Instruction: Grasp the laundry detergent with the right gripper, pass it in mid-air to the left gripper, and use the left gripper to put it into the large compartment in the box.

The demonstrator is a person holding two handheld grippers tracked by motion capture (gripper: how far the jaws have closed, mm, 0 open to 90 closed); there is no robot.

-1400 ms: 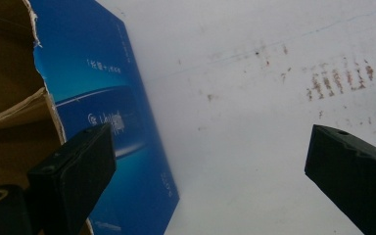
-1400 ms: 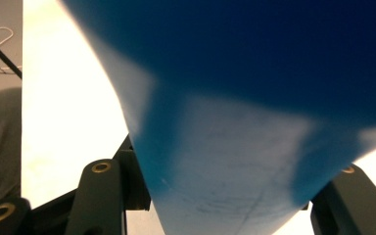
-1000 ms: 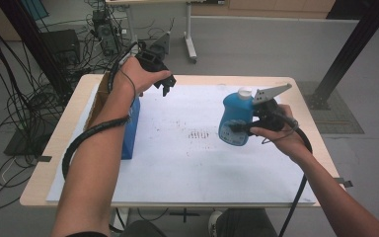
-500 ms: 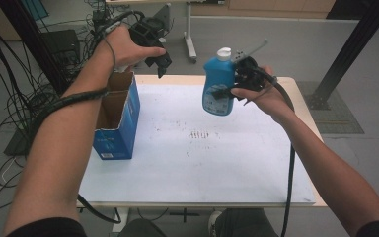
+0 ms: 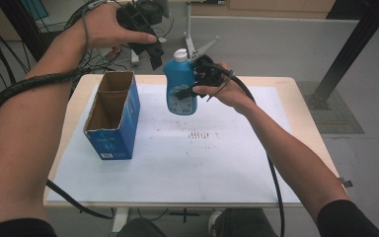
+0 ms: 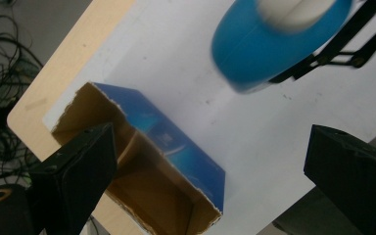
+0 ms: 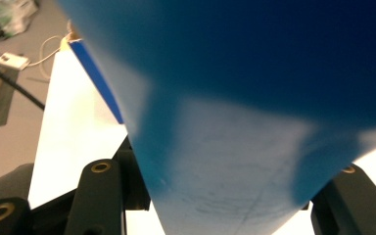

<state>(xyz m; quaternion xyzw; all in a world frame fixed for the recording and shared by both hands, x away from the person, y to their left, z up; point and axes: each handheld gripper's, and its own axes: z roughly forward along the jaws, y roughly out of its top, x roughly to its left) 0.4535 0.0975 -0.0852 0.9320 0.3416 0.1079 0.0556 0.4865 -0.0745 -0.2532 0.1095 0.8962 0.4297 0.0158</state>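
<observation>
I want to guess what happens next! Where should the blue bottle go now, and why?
Probably a short move left, toward the open cardboard box. The right gripper holds the blue bottle upright in the air, above the table and to the right of the box. The left gripper is open and raised.

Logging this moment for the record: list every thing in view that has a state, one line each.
Blue plastic bottle with white cap: capped, upright, held in the air.
Blue cardboard box: open-topped, standing on table, empty as far as visible.
Right gripper: shut on the bottle.
Left gripper: open, raised, holding nothing.
</observation>
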